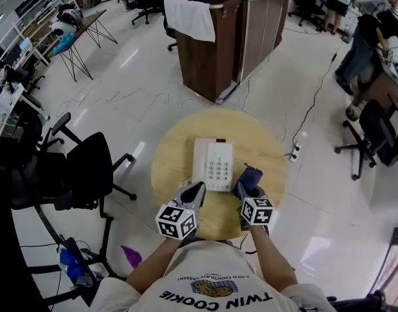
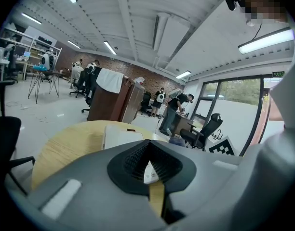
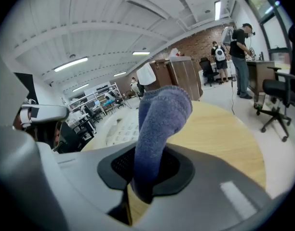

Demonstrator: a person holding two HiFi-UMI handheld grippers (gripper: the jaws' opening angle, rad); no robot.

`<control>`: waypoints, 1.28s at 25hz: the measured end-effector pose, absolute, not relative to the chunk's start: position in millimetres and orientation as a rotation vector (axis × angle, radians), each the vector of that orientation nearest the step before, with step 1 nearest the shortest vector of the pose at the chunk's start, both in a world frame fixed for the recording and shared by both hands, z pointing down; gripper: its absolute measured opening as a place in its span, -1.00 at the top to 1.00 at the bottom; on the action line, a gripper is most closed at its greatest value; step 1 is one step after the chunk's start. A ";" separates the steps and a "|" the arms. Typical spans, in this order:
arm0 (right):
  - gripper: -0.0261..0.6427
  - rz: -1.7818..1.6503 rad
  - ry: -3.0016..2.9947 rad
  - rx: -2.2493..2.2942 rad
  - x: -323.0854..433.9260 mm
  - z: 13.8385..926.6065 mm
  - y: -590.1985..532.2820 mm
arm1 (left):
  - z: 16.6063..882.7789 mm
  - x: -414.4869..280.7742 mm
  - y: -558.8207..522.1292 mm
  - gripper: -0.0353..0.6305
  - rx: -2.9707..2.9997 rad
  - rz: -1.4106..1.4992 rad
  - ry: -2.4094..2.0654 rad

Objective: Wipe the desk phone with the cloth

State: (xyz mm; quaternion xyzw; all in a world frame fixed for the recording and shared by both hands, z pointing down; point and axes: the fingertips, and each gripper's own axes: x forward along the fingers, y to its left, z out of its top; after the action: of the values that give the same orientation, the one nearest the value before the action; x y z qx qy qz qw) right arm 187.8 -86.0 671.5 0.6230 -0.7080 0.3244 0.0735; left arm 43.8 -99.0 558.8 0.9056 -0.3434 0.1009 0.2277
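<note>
A white desk phone [image 1: 212, 164] lies in the middle of the round wooden table [image 1: 173, 142], keypad up. My right gripper [image 1: 247, 186] hovers just off the phone's near right corner, shut on a blue cloth [image 1: 250, 178]. In the right gripper view the cloth [image 3: 160, 124] stands up out of the jaws of the right gripper [image 3: 148, 171], with the phone [image 3: 121, 129] behind it to the left. My left gripper [image 1: 193, 192] is at the phone's near left corner, shut with nothing in it. In the left gripper view the left gripper [image 2: 148, 153] points at the phone [image 2: 119, 136].
Beyond the table stands a brown wooden cabinet [image 1: 209, 51] with a white towel [image 1: 191, 16] draped over it. A black office chair [image 1: 88, 168] is close on the left. A cable [image 1: 313, 103] runs across the floor at the right. People work at desks far off.
</note>
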 end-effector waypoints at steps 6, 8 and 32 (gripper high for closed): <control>0.72 1.105 -2.100 1.803 188.1 698.8 -91.3 | 565.2 46.2 -100.6 0.92 2.472 0.297 -0.982; 0.72 1.132 -2.109 1.791 187.4 699.6 -99.6 | 566.9 46.7 -103.7 0.92 2.474 0.301 -0.978; 0.72 1.166 -2.057 1.727 208.7 696.2 -202.2 | 594.1 60.1 -164.4 0.92 2.553 0.389 -0.811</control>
State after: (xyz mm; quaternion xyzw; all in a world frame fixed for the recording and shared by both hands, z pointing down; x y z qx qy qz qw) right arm 208.7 -202.2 696.2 0.5865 -0.6985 0.3959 0.1069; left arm 60.1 -164.4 594.1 0.9209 -0.2927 0.1403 0.2158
